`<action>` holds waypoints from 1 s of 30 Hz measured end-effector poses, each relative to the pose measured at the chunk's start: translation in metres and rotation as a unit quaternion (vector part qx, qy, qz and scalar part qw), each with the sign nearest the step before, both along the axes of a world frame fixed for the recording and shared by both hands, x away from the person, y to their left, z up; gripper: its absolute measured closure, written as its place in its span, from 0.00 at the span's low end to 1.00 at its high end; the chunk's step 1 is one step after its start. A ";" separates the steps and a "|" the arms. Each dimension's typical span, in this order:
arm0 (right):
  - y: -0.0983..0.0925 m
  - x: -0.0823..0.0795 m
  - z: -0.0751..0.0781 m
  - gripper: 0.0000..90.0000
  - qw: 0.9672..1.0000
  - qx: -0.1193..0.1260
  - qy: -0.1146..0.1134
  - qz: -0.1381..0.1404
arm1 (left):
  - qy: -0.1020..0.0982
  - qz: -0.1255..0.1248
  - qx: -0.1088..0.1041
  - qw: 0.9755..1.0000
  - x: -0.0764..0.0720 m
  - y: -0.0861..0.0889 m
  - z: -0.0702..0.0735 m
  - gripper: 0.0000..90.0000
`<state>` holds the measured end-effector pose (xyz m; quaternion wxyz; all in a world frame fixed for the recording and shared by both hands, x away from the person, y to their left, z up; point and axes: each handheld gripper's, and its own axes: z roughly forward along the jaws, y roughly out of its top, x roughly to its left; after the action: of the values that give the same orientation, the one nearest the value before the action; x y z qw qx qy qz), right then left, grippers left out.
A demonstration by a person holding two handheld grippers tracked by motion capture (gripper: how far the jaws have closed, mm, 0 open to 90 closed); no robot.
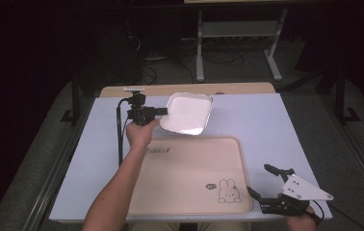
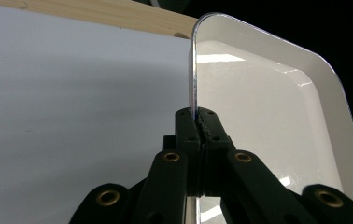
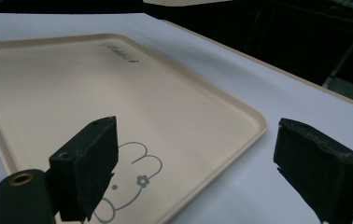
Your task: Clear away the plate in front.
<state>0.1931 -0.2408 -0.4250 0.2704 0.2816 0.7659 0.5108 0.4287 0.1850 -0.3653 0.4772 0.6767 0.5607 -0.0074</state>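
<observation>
White tabletop [image 1: 276, 125], dark room behind. Left gripper [image 1: 163, 112] is clamped on the rim of a white dish [image 1: 188, 113], held tilted off the table at 12 o'clock of the beige tray [image 1: 189, 178]. Right gripper [image 1: 262, 180] is parked wide open at the tray's 4 o'clock corner.

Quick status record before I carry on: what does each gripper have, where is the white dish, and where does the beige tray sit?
left gripper: shut on the rim of the white dish
white dish: tilted, lifted off the table at the gripped edge, beyond the far edge of the beige tray
grip detail: fingers pinch the thin rim edge-on
right gripper: open, holds nothing, at the tray's near right corner
beige tray: flat on the table, nothing on it, rabbit drawing near the right gripper
</observation>
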 end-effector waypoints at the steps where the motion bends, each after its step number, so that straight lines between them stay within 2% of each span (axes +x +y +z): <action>1: 0.000 0.000 0.000 0.14 1.000 0.001 0.000 0.000 | 0.000 -0.001 0.001 1.000 -0.002 0.001 0.000 0.99; 9: 0.000 -0.001 0.000 0.14 1.000 0.004 -0.002 0.000 | 0.007 0.000 -0.002 1.000 -0.017 0.009 -0.006 0.99; 12: 0.000 -0.001 0.000 0.14 1.000 0.004 -0.001 0.000 | 0.011 -0.004 0.009 1.000 -0.025 0.010 -0.009 0.99; 18: 0.000 -0.001 0.001 0.14 1.000 0.002 -0.002 0.000 | 0.012 -0.012 0.009 1.000 -0.035 0.011 -0.013 0.99; 30: 0.001 -0.001 0.000 0.14 1.000 0.001 -0.001 0.001 | 0.011 -0.015 0.009 1.000 -0.047 0.013 -0.016 0.99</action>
<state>0.1924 -0.2403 -0.4246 0.2703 0.2807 0.7652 0.5125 0.3814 0.1984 -0.3810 0.4645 0.6893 0.5557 -0.0168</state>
